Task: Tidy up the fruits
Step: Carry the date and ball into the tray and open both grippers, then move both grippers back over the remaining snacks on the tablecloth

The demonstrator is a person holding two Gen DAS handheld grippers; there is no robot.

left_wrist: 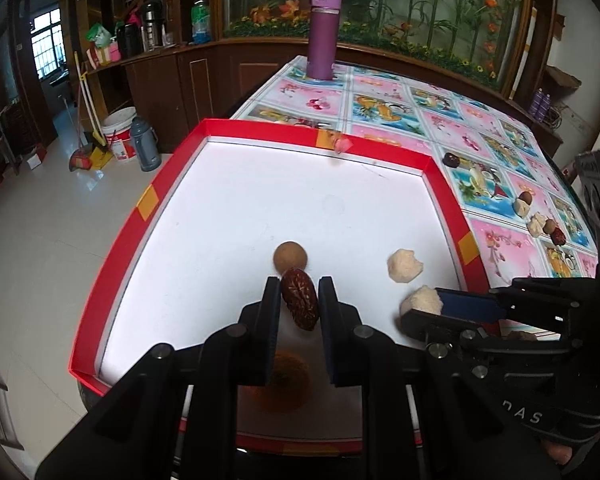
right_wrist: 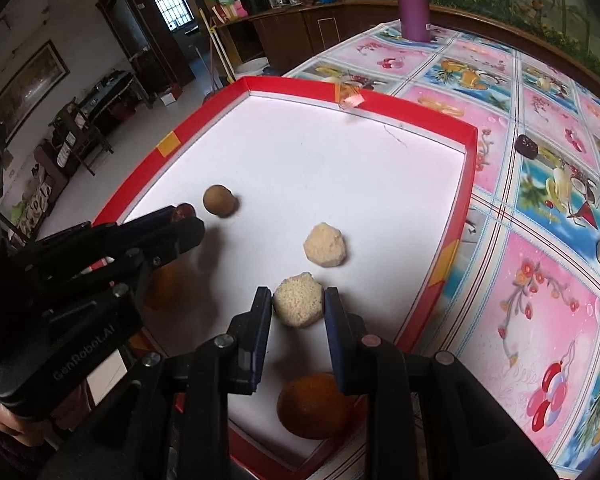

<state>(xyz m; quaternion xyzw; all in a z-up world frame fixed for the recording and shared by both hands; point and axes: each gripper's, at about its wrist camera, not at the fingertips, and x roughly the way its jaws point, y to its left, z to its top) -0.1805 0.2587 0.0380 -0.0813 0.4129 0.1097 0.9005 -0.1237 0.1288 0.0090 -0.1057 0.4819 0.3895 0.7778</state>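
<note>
A red date (left_wrist: 299, 298) is clamped by the left gripper (left_wrist: 300, 300), a pale puffed ball (right_wrist: 298, 299) by the right gripper (right_wrist: 298, 304), over the red-rimmed tray (left_wrist: 446, 196); a brown longan (left_wrist: 290, 257) lies just beyond the date, a second pale ball (right_wrist: 324, 245) nearby.

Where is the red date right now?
In the left wrist view, the red date sits clamped in the left gripper over the red tray, just before the brown ball.

2 tongs: left tongs (left_wrist: 300, 300), right tongs (right_wrist: 298, 308). 1 red tray (right_wrist: 466, 136) on 1 counter (right_wrist: 540, 280). In tray or held over it: 1 red date (left_wrist: 299, 304), 1 small brown round fruit (right_wrist: 219, 200), 2 pale rough lumps (right_wrist: 325, 250) (right_wrist: 299, 305), 1 orange-brown fruit (right_wrist: 314, 406). On the cloth outside the tray: 1 dark piece (right_wrist: 526, 146), approx. 5 small bits (left_wrist: 540, 220), exact no. unclear. 1 purple flask (left_wrist: 324, 32).
</note>
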